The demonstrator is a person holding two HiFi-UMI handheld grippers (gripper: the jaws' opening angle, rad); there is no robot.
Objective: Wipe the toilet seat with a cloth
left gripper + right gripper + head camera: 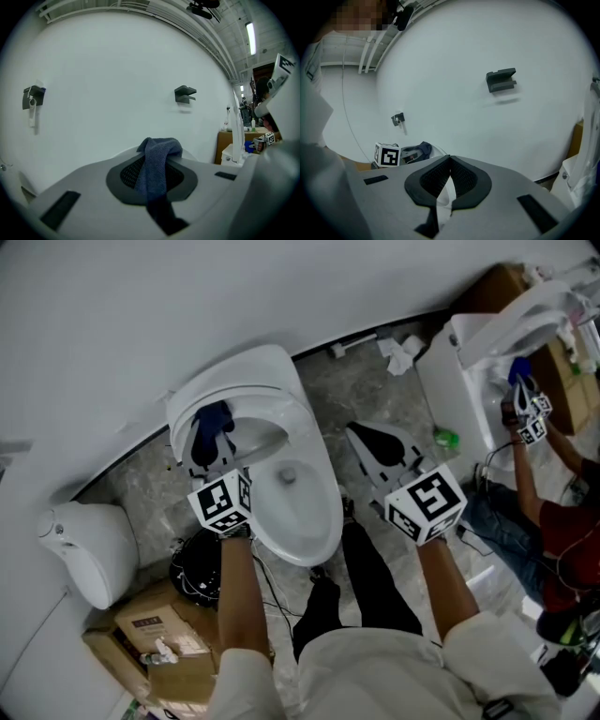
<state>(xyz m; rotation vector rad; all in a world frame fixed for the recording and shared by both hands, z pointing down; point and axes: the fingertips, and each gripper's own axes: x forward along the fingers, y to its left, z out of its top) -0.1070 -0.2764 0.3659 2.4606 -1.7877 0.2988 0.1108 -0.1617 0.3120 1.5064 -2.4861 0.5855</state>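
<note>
The white toilet (298,507) stands in the middle of the head view, its lid (246,381) raised against the wall. My left gripper (210,439) hovers over the back left of the seat, shut on a dark blue cloth (214,420). In the left gripper view the cloth (158,152) hangs draped over the shut jaws of the left gripper (154,164). My right gripper (361,432) hangs over the floor to the right of the bowl, shut with nothing in it. The right gripper (450,161) sees the left one's marker cube (387,155) and the cloth (423,149).
At the right a second person works at another toilet (487,343) with grippers and a blue cloth. A white fixture (89,545), a cardboard box (159,634) and a black cable coil (192,573) sit at the left. Crumpled paper (401,354) lies on the floor.
</note>
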